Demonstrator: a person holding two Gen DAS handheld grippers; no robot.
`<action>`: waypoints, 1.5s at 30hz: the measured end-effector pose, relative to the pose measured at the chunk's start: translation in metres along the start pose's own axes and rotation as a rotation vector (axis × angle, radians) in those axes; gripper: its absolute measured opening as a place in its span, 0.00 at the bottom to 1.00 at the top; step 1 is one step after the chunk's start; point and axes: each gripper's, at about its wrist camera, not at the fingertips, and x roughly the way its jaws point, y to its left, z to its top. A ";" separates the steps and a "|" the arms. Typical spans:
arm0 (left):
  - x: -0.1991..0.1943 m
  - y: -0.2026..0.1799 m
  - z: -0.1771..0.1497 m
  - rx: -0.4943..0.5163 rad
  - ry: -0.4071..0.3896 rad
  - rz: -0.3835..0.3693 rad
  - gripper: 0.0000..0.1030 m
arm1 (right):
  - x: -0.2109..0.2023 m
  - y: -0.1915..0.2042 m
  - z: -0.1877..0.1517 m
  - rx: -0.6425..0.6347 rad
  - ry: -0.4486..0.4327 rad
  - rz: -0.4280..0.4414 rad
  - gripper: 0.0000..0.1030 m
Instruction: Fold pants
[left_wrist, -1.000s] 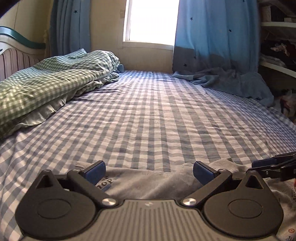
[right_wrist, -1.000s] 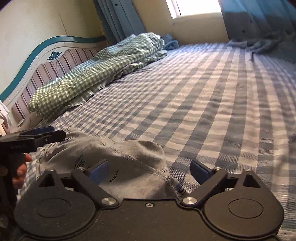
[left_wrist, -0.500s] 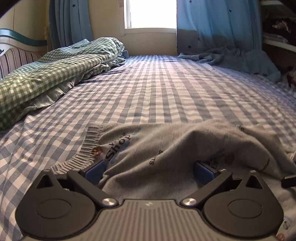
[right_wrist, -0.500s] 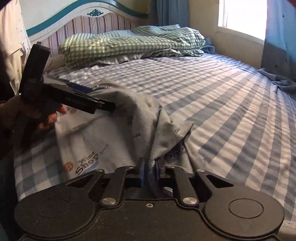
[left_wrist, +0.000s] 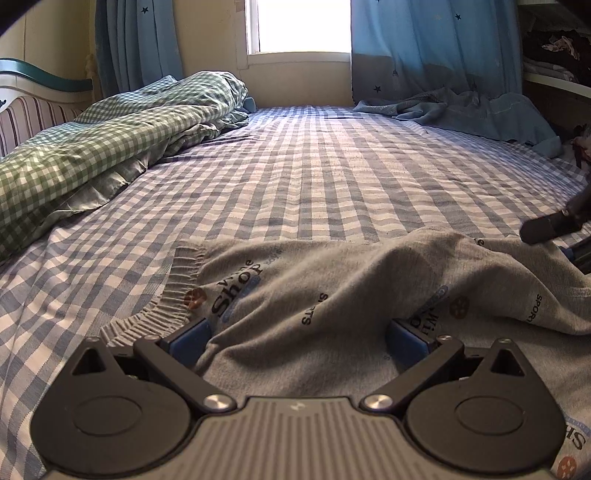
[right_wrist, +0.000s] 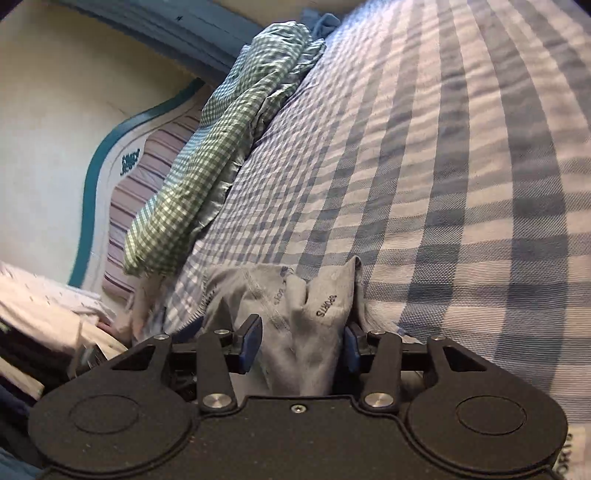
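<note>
Grey printed pants (left_wrist: 332, 295) lie crumpled on the blue checked bed sheet (left_wrist: 314, 177), ribbed waistband at the left. My left gripper (left_wrist: 299, 338) is wide open, low over the pants, with cloth bunched between its blue pads. In the right wrist view my right gripper (right_wrist: 301, 341) stands partly open with a bunch of grey pants cloth (right_wrist: 310, 325) between its pads; the left pad stands off the cloth. The right gripper's finger (left_wrist: 550, 229) shows at the right edge of the left wrist view.
A green checked quilt (left_wrist: 96, 147) lies along the bed's left side by the striped headboard (right_wrist: 125, 206). A blue curtain (left_wrist: 461, 110) drapes onto the far right of the bed. White bedding (right_wrist: 48, 314) is piled at the left.
My right gripper, shut on the pants half a second ago, has opened partway and swung to a steeply tilted view. The left gripper has stayed open over the pants.
</note>
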 end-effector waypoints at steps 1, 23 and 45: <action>0.000 0.000 0.000 0.000 0.000 0.000 1.00 | 0.001 -0.005 0.005 0.059 -0.006 0.022 0.43; -0.036 0.019 -0.003 -0.038 -0.067 -0.004 1.00 | 0.004 -0.021 0.058 0.034 -0.163 -0.192 0.19; -0.047 0.124 0.000 -0.446 0.058 -0.009 0.12 | 0.009 0.005 0.036 -0.046 -0.109 -0.238 0.55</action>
